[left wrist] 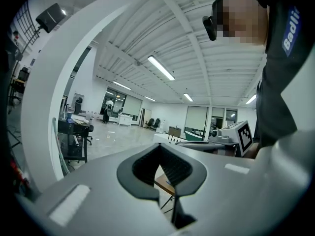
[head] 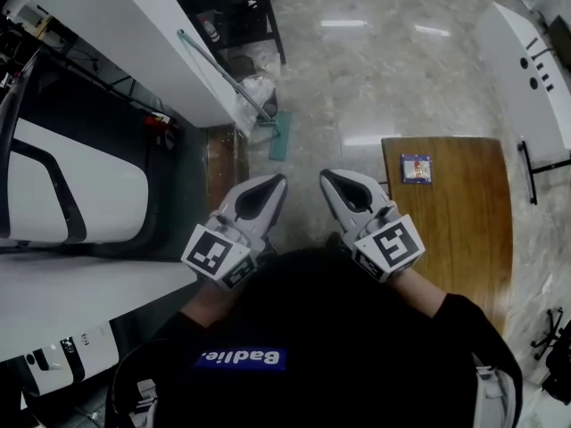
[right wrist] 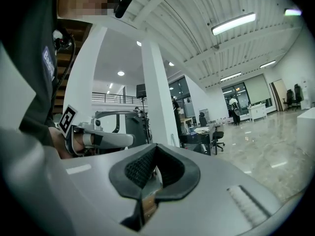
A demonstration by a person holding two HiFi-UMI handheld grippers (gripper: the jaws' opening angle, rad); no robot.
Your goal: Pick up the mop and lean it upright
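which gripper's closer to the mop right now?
Left. In the head view the left gripper sits just below the mop; the right gripper is further right, beside the wooden table.

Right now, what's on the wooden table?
A small blue-edged card lies near the table's far left corner. The right gripper and the person's arm cover its near left part.

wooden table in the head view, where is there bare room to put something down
Most of the wooden table is bare: everything nearer the person than the small card. The floor between table and mop is open too. Crowded: the left side, around the dark desk.
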